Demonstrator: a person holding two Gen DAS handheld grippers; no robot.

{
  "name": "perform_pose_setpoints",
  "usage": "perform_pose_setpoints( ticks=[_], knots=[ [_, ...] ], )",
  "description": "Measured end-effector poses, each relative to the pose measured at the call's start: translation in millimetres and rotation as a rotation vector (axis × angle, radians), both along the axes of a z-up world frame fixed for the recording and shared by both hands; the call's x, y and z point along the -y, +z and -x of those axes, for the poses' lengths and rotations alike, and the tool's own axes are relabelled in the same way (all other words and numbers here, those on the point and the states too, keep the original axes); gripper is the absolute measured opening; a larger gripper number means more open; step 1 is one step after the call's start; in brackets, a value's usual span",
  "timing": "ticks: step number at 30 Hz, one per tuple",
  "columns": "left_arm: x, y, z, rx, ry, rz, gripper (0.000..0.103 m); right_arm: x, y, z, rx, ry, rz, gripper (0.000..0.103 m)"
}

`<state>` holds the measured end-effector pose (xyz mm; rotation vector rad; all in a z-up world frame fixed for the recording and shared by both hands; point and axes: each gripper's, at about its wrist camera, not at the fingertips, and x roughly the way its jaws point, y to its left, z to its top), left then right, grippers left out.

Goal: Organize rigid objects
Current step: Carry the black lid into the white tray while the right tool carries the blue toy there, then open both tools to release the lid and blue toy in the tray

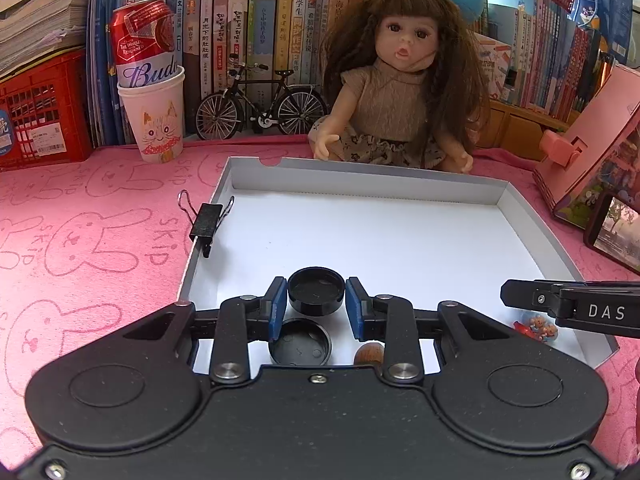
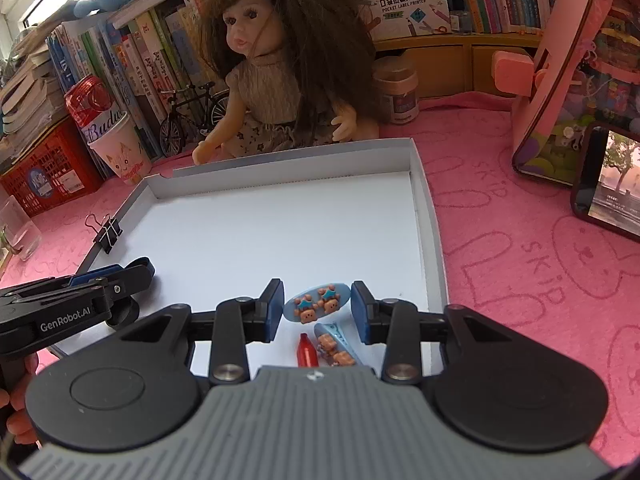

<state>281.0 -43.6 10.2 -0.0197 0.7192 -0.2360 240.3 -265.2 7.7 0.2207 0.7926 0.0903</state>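
A stiff, light black cap [image 1: 316, 296] is gripped across its rim by the left tongs [image 1: 316, 304] above the white tray [image 1: 400, 184]. A smooth oval hair clip [image 2: 317, 302] is pinched endwise by the right tongs [image 2: 317, 306]; slipping is likely.

Left gripper [image 1: 316, 304] over a white tray [image 1: 400, 240].
Its jaws clamp a round black cap [image 1: 316, 295]; a second cap [image 1: 300, 343] lies below.

Doll [image 1: 400, 92] sat on pink cloth [image 1: 88, 240], backed by books [image 1: 256, 20]. Model bicycle [image 1: 260, 108] stood beside her. Red can [image 1: 144, 48] sat in a paper cup [image 1: 154, 120], next to a red crate [image 1: 40, 116]. Phone [image 2: 608, 184] leaned against a pink house [image 2: 560, 92]. Jar [image 2: 398, 92] stood near doll's hand.
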Motion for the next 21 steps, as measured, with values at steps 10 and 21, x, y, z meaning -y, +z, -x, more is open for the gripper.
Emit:
perform_pose_setpoints(
  ticks=[10,21],
  knots=[
    [3,-7,-2,0.001,-0.005,-0.013,0.030,-4,-1,-1,0.004,0.002,0.007,0.051],
    [5,4,18,0.039,-0.028,-0.003,0.056,-9,11,17,0.070,0.031,0.037,0.065]
  ],
)
